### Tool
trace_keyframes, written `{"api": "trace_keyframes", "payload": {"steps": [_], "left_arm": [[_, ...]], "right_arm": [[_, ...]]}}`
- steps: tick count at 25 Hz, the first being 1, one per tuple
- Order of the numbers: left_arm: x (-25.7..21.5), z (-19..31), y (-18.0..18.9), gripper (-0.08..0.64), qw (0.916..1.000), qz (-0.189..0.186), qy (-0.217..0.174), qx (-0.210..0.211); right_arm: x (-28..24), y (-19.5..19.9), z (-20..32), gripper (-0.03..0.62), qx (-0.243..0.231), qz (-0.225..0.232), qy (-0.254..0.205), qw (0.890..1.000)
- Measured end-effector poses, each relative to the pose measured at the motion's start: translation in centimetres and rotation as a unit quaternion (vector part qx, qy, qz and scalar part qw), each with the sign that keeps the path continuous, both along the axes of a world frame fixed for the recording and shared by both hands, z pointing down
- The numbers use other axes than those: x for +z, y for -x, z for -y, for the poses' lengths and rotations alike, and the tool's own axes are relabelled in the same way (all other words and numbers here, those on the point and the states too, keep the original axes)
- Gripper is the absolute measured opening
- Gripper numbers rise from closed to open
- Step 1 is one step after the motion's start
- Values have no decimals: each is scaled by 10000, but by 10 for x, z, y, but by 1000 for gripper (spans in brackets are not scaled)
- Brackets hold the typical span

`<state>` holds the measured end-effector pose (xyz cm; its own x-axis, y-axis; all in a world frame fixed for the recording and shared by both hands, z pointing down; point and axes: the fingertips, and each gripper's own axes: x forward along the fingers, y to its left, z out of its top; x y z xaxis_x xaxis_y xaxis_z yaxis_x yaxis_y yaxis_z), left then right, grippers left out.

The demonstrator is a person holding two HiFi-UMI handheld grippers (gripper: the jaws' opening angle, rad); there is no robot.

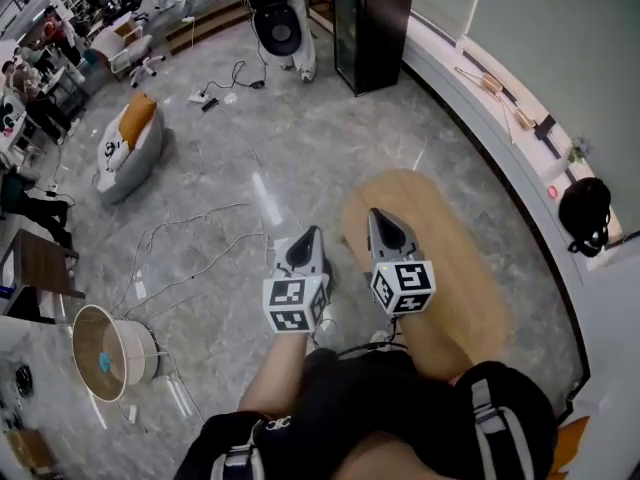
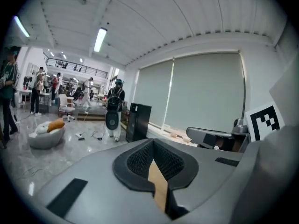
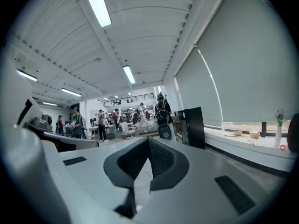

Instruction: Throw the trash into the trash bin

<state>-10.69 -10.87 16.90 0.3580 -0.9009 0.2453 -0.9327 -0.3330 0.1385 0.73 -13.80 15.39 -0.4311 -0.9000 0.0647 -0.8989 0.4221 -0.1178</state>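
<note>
Arms bring both tools up side by side before your chest, pointing forward and roughly level, the left tool (image 1: 308, 243) over the floor (image 1: 230, 168) and the right tool (image 1: 384, 226) over the wooden surface (image 1: 470, 288). Each tool's jaws are pressed together and hold nothing. The trash bin (image 1: 142, 354) stands upright on the floor, well off to your left, mouth up.

Grey, pointed-shell left hand-held gripper (image 1: 312, 231) and matching right hand-held gripper (image 1: 376, 214), each with black ribbed pads (image 2: 138, 161) and, at its six o'clock, a white marker cube (image 1: 293, 304) printed with black squares. The person wears black clothing (image 1: 370, 398) with grey buckled straps (image 1: 481, 410).
</note>
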Motion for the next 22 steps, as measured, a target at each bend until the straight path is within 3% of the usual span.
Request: {"api": "trace_keyframes", "payload": {"steps": [9,22], "left_arm": [[-68,-27,-5,5,9973,57,-729,-115],[-71,-32,2,5,9960,181,-836,-255]], "right_arm": [[-61,-9,-35,11,-200,327,-608,9974],[-79,-3,-40,12,-424,319,-923,9943]]}}
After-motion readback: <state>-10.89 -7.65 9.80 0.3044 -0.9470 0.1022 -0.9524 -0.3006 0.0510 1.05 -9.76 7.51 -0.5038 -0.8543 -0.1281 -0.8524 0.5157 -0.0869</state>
